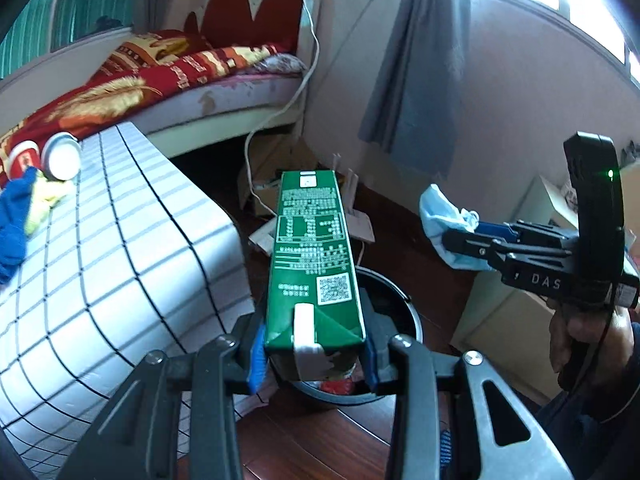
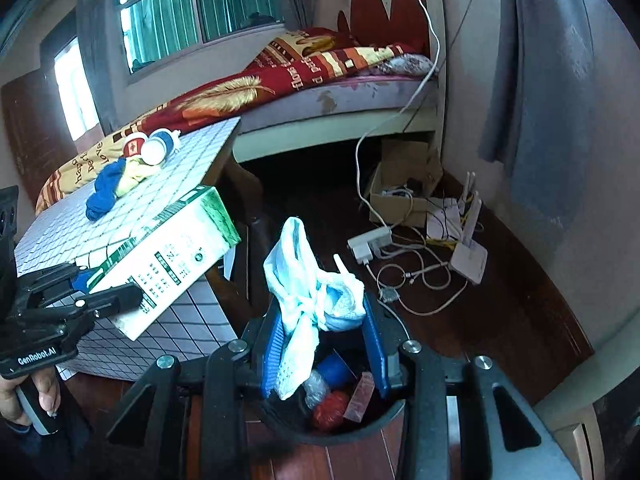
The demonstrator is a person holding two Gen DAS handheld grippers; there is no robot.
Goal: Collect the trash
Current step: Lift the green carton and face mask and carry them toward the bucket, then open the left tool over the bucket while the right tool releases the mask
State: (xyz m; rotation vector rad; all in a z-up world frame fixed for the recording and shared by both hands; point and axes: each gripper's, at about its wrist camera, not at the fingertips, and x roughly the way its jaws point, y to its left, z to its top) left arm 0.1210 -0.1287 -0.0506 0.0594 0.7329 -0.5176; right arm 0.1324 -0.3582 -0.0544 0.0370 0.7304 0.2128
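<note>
Green carton (image 1: 314,264) sits clenched in the left gripper (image 1: 314,354) jaws, jutting forward over the black bin (image 1: 404,312) below; right gripper (image 2: 324,344) jaws grasp a crumpled face mask (image 2: 308,296) above the same bin, checked desk (image 2: 192,168) to their left

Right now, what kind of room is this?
Most likely a lived-in bedroom: a bed with a red heart-shaped headboard, curtained windows, and a router with tangled cables on the wooden floor.
</note>
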